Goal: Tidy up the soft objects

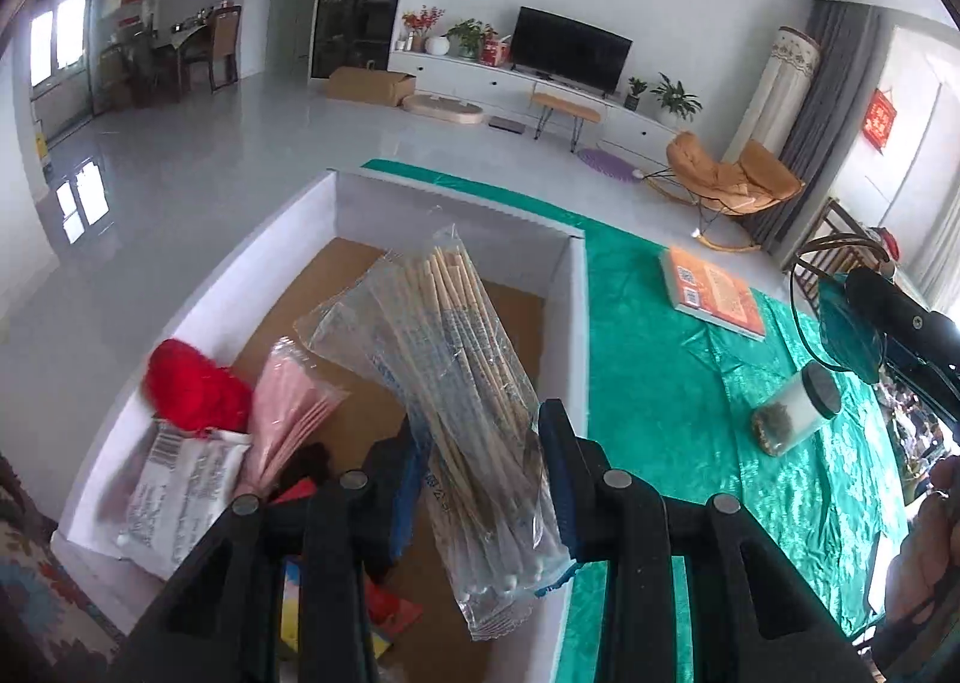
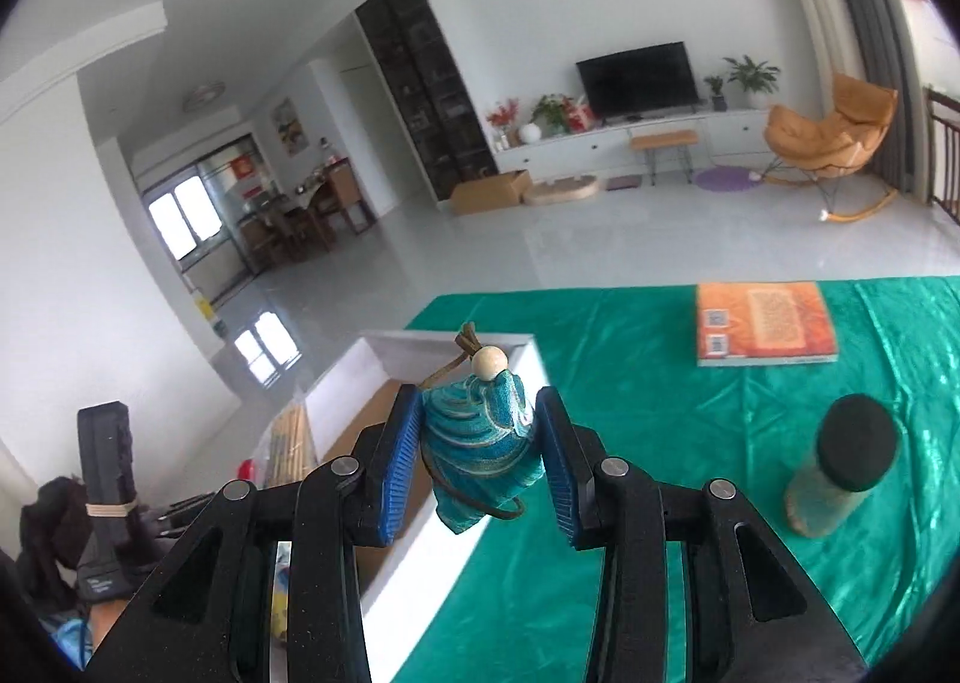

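Note:
My left gripper [image 1: 483,431] is shut on a clear bag of wooden cotton swabs [image 1: 456,335], held tilted above a white box [image 1: 456,191] with a cardboard floor. In the box lie a red fluffy item [image 1: 192,389], a pink packet [image 1: 288,413] and a white printed packet [image 1: 180,485]. My right gripper [image 2: 478,407] is shut on a teal fabric sachet [image 2: 480,443] with a wooden bead and brown cord. It hangs over the box's near corner [image 2: 420,347], beside the green cloth [image 2: 660,443]. The swab bag [image 2: 291,443] shows at the left.
An orange book [image 2: 765,323] lies on the green cloth beyond the grippers. A jar with a black lid [image 2: 840,467] stands to the right of the sachet. A patterned textile [image 1: 30,563] lies left of the box. Beyond the table is open floor.

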